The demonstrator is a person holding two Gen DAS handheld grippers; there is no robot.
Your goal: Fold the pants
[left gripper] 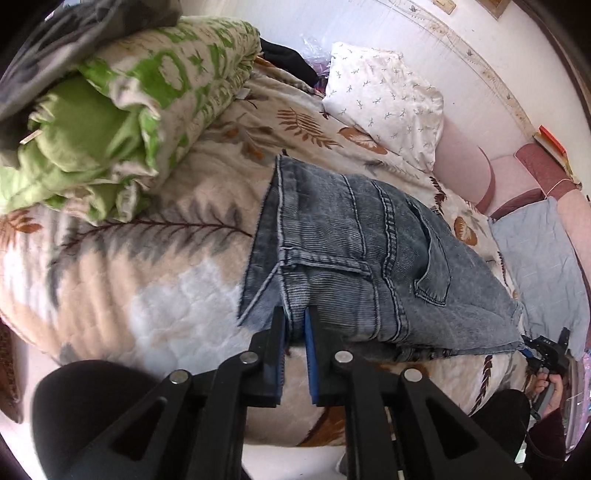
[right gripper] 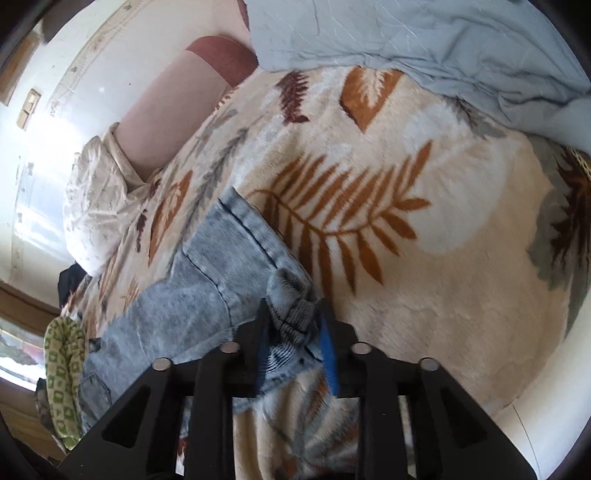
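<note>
Grey-blue washed denim pants [left gripper: 354, 251] lie folded on a leaf-patterned blanket [left gripper: 147, 258] on a bed. My left gripper [left gripper: 295, 325] is shut on the near edge of the pants, denim pinched between its blue pads. In the right wrist view the pants [right gripper: 207, 295] stretch away to the left. My right gripper [right gripper: 293, 321] is shut on a bunched fold of the pants. The right gripper also shows in the left wrist view [left gripper: 546, 350] at the far end of the pants, held by a hand.
A rolled green and white quilt [left gripper: 122, 110] lies at the left. A white pillow [left gripper: 384, 103] and a pink headboard [left gripper: 517, 184] are at the back. A light blue sheet [right gripper: 406, 33] covers the bed's far side.
</note>
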